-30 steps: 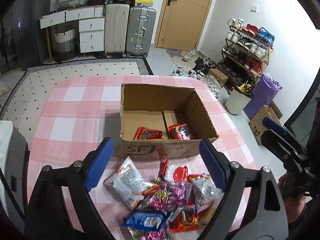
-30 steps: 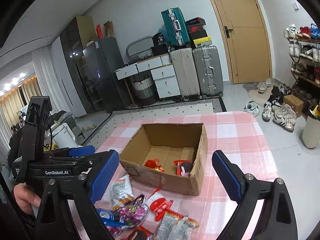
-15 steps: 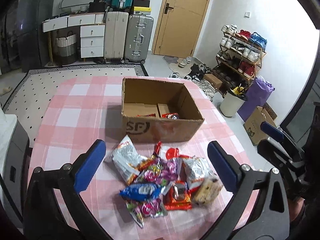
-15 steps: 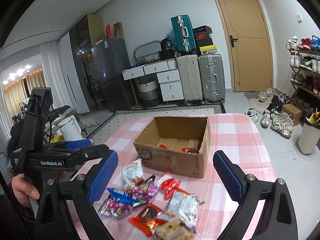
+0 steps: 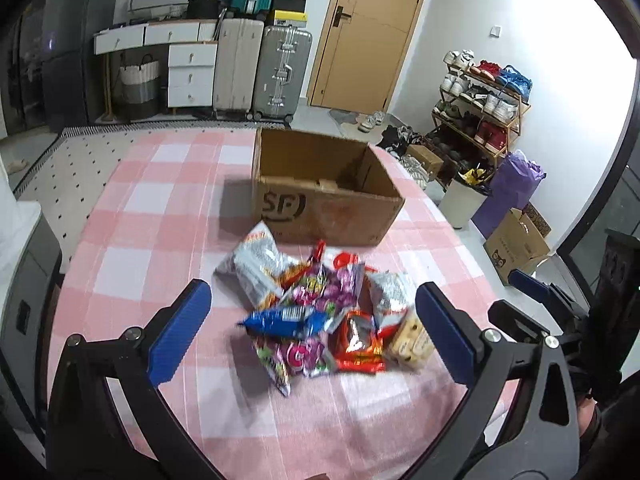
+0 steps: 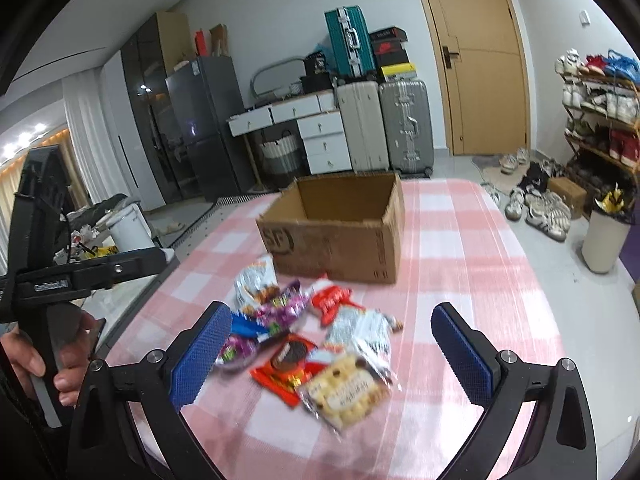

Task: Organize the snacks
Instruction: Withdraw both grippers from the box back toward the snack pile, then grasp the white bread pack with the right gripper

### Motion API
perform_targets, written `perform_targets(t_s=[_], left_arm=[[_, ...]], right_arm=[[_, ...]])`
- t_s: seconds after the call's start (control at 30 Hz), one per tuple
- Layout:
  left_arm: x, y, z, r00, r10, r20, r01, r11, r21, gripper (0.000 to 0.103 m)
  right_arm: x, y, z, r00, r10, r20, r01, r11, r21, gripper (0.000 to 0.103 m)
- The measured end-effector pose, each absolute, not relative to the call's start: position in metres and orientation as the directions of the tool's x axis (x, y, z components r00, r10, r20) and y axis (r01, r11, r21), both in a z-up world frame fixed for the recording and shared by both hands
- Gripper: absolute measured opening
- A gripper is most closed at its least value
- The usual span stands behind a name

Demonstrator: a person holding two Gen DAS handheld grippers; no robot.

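The surface (image 5: 168, 208), under its pink checked cloth, is carrying everything, and its near right edge is sitting close to the outermost packets, so a careless sweep could be pushing one off onto the floor. The cardboard box (image 5: 324, 208) is standing just beyond the pile, open side up; from this low angle both views are showing only its inner walls, so whatever is lying on its bottom is hidden.

The snack pile (image 5: 324, 312) is lying just in front of the box, between the blue pads of both claws. The packets are overlapping, so closing on one is likely to be dragging or lifting a neighbour, and slick, puffy foil could be slipping out of the pads. The left claw (image 5: 312, 332) is hanging wide apart and empty above the pile; the right claw (image 6: 332, 356) is equally spread and empty, hovering over the near side. With both aiming at the same heap, they could be colliding.

Among the packets, the silver bag (image 5: 256, 268) is lying nearest the box, the biscuit pack (image 6: 344, 392) is sitting closest to the right claw, and the blue packet (image 5: 280, 322) is resting half on others. Motion blur is smearing the printing, so labels are unreadable, and any packets buried underneath are not showing.
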State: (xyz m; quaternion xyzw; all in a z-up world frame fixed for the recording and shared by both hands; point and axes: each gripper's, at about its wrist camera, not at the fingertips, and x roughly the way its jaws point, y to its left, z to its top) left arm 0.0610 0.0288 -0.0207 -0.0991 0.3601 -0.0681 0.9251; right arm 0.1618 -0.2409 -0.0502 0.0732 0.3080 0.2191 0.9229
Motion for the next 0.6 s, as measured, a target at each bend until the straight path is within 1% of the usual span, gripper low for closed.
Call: perform_targets(t_s=[0.3,0.6], left_arm=[[0.055,0.033,-0.057,0.698,-0.198,-0.688,0.022,0.966,-0.257,0.102],[0.059,0.035,-0.076,0.682,-0.207,-0.702,0.018,0.964,-0.267,0.102]], right_arm=[[0.164,-0.242,-0.087,0.665,0.437,-0.606,-0.322,0.9,0.295,0.102],[0.179,-0.243,-0.128,0.596,0.453,-0.663,-0.272,0.891,0.363,0.102]])
